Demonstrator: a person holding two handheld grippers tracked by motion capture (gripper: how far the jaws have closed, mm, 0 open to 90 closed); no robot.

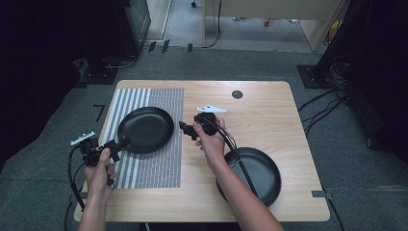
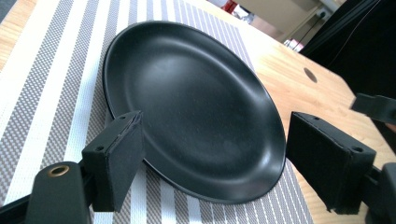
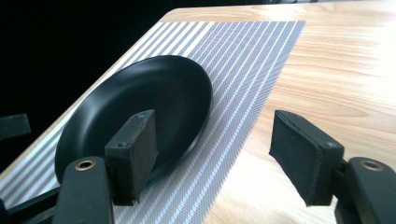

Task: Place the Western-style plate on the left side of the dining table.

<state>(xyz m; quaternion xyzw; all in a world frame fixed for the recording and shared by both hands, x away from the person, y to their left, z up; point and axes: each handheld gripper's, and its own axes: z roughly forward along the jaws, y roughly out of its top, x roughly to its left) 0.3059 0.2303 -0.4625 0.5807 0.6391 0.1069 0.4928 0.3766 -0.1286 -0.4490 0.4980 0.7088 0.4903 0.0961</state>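
Both sets of jaws stand wide and empty. The left gripper (image 1: 111, 149) sits at the near-left rim of the black plate (image 1: 146, 129) on the striped mat (image 1: 159, 163); the right gripper (image 1: 185, 129) faces its right rim (slightly farther off).

Even overhead light, dark surroundings

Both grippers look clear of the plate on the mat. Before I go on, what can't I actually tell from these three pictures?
- Second black plate, high view: the right forearm covers its left part, so anything there is hidden.
- Plate on the placemat, left gripper view: its near rim sits behind the left gripper pad, so touching or apart cannot be told.
- Right gripper, high view: jaws too small to judge.
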